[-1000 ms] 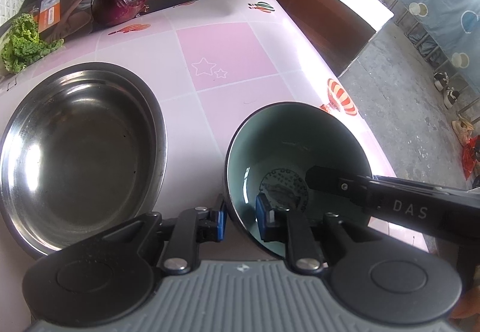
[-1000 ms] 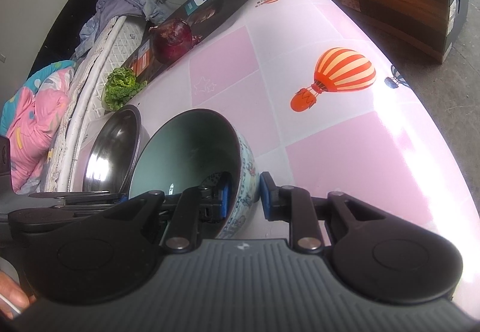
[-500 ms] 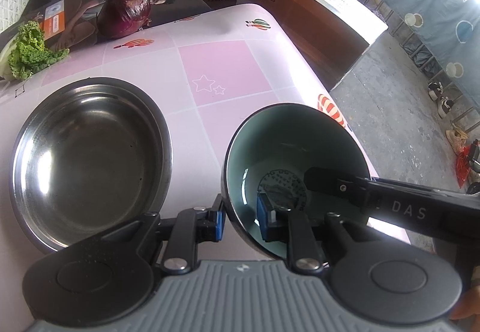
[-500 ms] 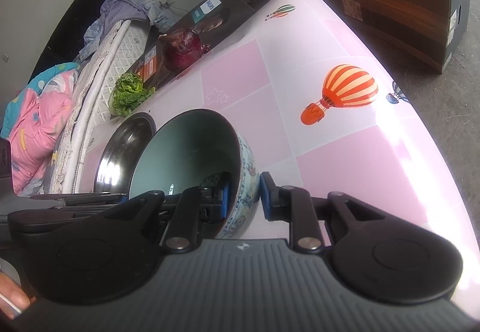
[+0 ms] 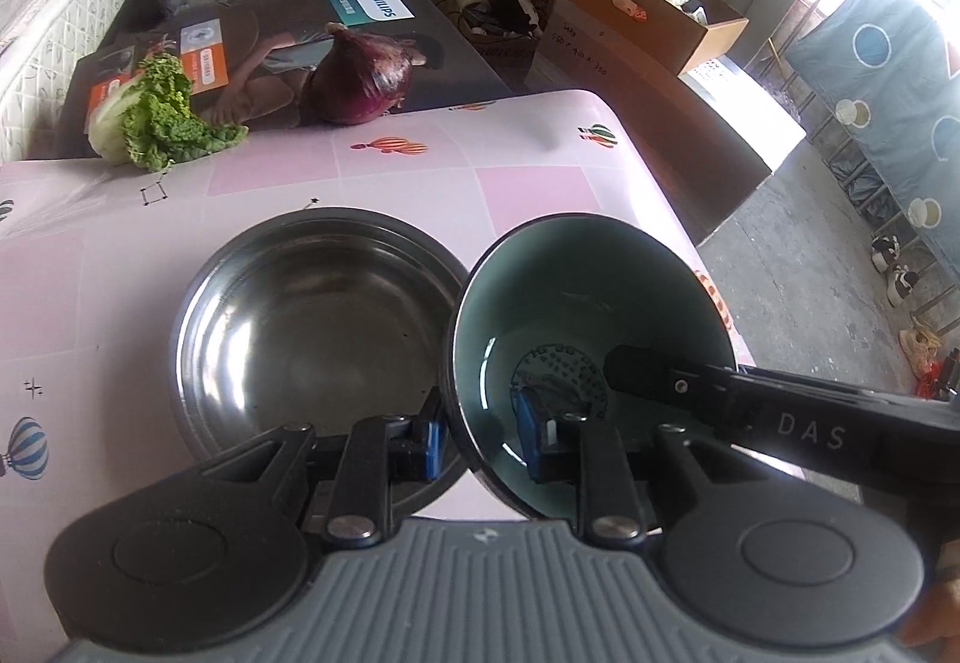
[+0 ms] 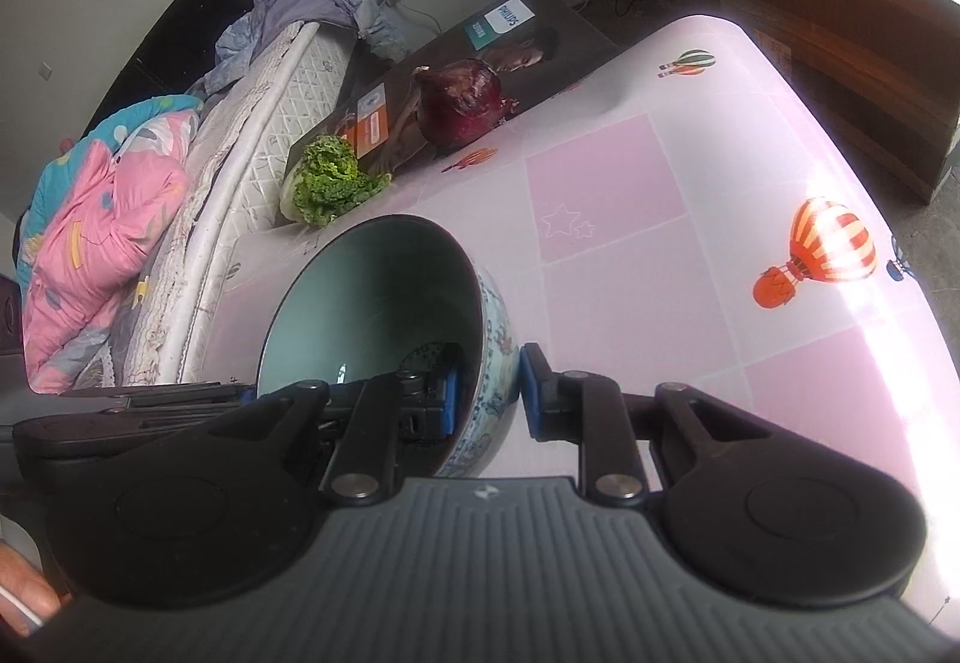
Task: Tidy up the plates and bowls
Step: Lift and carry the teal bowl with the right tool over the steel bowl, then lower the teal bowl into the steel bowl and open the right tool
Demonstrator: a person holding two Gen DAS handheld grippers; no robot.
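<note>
A ceramic bowl (image 5: 591,303), teal inside and patterned outside (image 6: 372,297), is held off the table and tilted. My left gripper (image 5: 480,438) is shut on its near rim, one finger inside. My right gripper (image 6: 487,393) is shut on the opposite wall, and its arm reaches into the bowl in the left wrist view (image 5: 780,417). A steel bowl (image 5: 312,321) sits on the pink table (image 5: 120,267), just left of and partly under the ceramic bowl. The ceramic bowl hides it in the right wrist view.
A red onion (image 5: 363,78) and a lettuce leaf (image 5: 153,123) lie at the table's far edge by a dark Philips box (image 5: 288,39). Cardboard boxes (image 5: 648,27) stand beyond. The table's right edge (image 5: 660,183) drops to the floor. A mattress (image 6: 240,135) lies left.
Both grippers have lifted the ceramic bowl and carried it left, so its rim now overlaps the steel bowl. The table looks farther below.
</note>
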